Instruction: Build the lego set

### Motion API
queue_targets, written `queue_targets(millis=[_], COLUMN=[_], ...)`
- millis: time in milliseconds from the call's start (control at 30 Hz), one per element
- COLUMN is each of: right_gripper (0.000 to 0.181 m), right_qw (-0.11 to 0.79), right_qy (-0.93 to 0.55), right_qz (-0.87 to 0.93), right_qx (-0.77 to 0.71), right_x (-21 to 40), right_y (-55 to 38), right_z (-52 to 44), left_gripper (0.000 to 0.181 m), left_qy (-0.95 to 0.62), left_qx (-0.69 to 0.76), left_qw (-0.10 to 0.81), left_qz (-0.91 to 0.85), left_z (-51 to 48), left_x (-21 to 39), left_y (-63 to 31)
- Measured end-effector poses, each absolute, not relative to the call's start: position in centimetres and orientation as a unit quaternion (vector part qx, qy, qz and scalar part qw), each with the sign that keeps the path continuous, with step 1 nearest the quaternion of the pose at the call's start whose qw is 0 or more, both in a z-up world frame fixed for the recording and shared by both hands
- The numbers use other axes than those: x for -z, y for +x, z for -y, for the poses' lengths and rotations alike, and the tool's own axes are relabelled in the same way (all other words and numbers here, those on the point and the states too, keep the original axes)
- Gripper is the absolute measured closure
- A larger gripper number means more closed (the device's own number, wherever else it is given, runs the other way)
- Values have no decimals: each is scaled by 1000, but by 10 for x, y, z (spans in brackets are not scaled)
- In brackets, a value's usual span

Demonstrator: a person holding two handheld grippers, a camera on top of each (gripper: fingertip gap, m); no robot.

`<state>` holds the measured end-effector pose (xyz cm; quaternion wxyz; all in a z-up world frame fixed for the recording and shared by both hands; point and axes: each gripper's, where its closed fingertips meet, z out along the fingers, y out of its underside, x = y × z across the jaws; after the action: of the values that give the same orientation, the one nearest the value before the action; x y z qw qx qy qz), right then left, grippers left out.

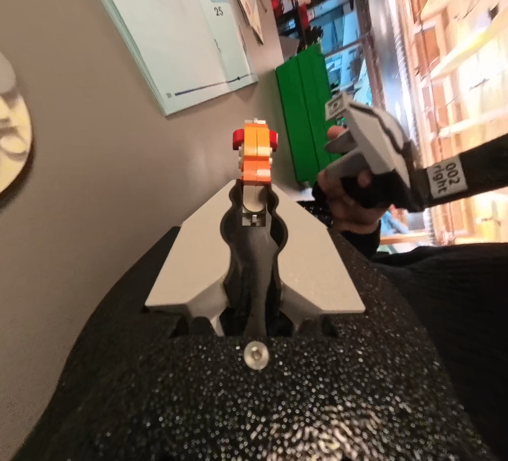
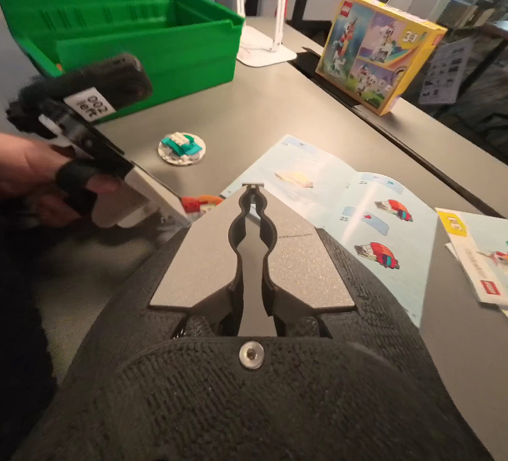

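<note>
My left gripper [image 1: 254, 191] is shut on an orange, red and white lego assembly [image 1: 255, 154] and holds it above the grey table [image 1: 110, 173]. In the right wrist view the left gripper [image 2: 185, 215] comes in from the left, and the assembly [image 2: 202, 203] sticks out of its tips. My right gripper [image 2: 253, 187] is shut on a small grey lego piece [image 2: 253, 185] at its tips, just right of the assembly. The left wrist view shows the right gripper [image 1: 338, 110] with the grey piece [image 1: 336, 105] off to the right, a hand on its handle.
An open instruction booklet [image 2: 343, 214] lies under the right gripper, a second booklet [image 2: 481, 255] to its right. A white round plate with teal and white bricks [image 2: 181, 148] sits mid-table. A green bin [image 2: 137, 36], a white lamp base [image 2: 264, 52] and the set's yellow box [image 2: 379, 52] stand behind. My right fingertips sit around 9 cm from my left ones.
</note>
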<state>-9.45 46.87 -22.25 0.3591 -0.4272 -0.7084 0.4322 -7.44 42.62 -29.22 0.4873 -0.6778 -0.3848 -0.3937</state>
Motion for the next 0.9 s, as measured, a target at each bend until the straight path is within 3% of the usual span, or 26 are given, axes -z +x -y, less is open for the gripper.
queue_targets(millis=[167, 367, 500, 700, 900], right_gripper=[180, 181, 181, 181, 181], right_qw=[291, 286, 306, 207, 124], right_qy=[-426, -374, -191, 147, 271], right_qz=[738, 787, 887, 960, 954], right_qx=[-435, -399, -287, -117, -22], right_x=[232, 243, 260, 292, 318], right_y=[-88, -87, -74, -40, -31], right_z=[-448, -448, -467, -475, -495], left_gripper=[166, 166, 166, 166, 166], left_qy=[-674, -656, -663, -660, -655], left_qx=[404, 440, 450, 458, 463], left_qw=[479, 467, 459, 459, 468], left_qz=[392, 397, 384, 379, 370], left_z=[-427, -426, -426, -426, -425], left_x=[294, 292, 292, 290, 287], left_y=[-74, -73, -68, -66, -65])
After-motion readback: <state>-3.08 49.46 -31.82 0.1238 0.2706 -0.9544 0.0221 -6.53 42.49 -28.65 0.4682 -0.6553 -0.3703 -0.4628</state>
